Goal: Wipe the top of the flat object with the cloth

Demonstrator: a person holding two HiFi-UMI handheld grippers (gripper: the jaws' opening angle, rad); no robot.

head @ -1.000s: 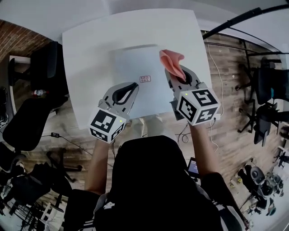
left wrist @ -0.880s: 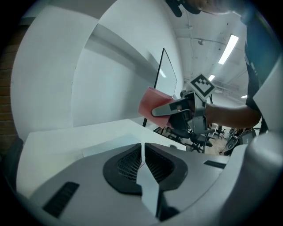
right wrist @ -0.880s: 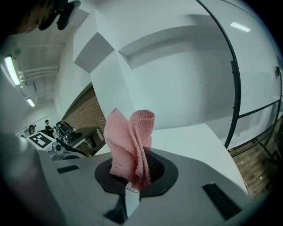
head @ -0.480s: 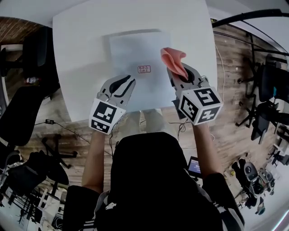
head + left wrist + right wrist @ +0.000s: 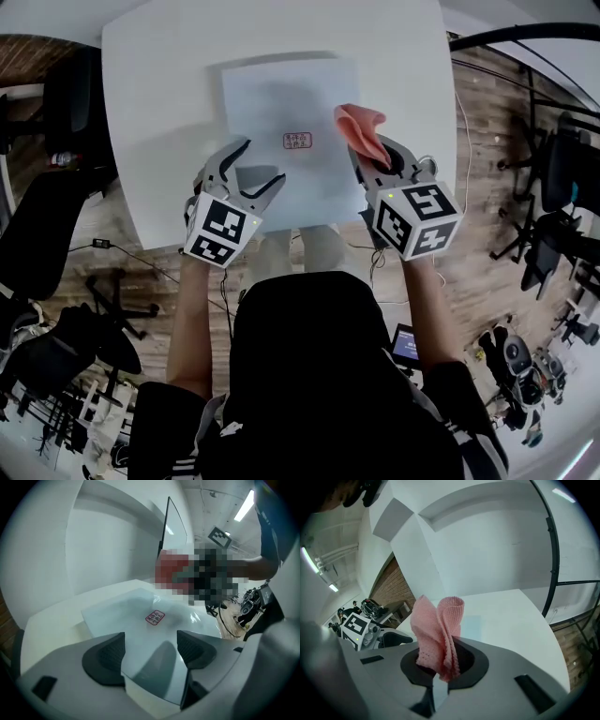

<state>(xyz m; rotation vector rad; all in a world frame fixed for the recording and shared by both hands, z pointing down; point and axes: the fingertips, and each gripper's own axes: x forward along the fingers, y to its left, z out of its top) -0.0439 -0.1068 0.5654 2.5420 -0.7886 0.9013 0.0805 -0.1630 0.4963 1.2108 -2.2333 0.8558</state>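
Left gripper [image 5: 262, 161], shut before, opening above sheet [image 5: 281, 98] (white table [image 5: 159, 94], wood floor [image 5: 480, 230]); right gripper [image 5: 380, 156] pinches cloth [image 5: 359, 127].

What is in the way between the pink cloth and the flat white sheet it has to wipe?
Nothing visible. The pink knitted cloth, pinched in the right tool, sits right at the right edge of the flat white sheet. A small red label lies on the sheet's top, left of the cloth.

Pink cloth [image 5: 438, 634], coarse open knit, matt. Flat pale sheet [image 5: 281, 103], smooth with a faint sheen, on a smooth white matt table [image 5: 150, 103]. Wood-plank floor [image 5: 487, 244].
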